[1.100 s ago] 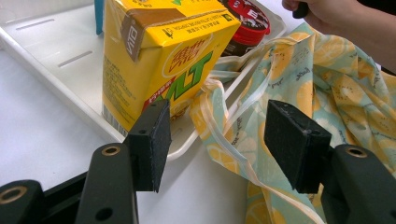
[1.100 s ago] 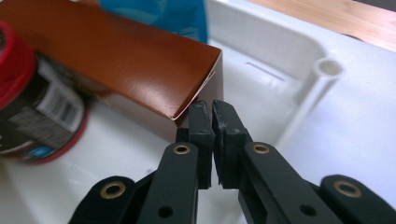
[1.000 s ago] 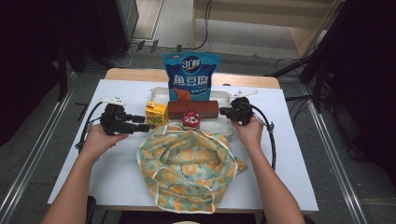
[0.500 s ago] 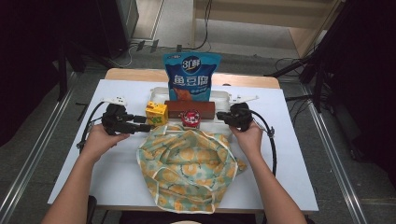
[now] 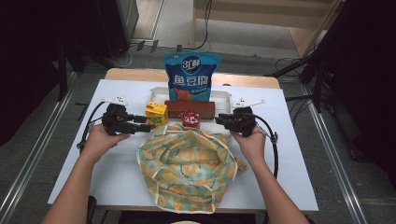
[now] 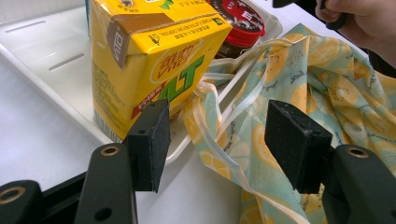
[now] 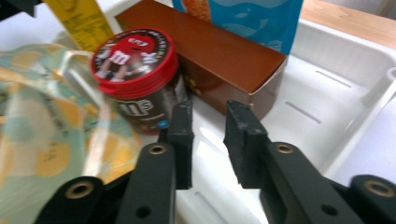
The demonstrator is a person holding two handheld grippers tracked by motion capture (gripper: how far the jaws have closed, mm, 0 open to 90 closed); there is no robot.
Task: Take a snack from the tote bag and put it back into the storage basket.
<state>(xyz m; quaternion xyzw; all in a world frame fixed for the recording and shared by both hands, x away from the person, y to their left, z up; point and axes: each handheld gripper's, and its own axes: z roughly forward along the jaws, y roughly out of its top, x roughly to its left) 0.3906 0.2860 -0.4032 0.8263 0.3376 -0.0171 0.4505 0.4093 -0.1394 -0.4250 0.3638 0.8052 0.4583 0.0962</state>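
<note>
The landmark here is the shallow white plastic tray (image 5: 223, 99) at the back of the table. Just in front of it lies the floppy pale-green drawstring bag printed with yellow fruit slices (image 5: 187, 163), its mouth touching the tray's near edge. The left gripper (image 6: 219, 140) hovers at the tray's left front corner, jaws wide apart with the bag's cord lying loose between them, beside the yellow cardboard drink carton (image 6: 149, 60). The right gripper (image 7: 208, 140), at the tray's right front, has just been opening; its jaws stand narrowly apart with nothing in them, facing the small dark jar with a red lid (image 7: 135, 79) and the long brown cardboard box (image 7: 210, 58). The right jaws would likely need to spread further before closing round the jar.
</note>
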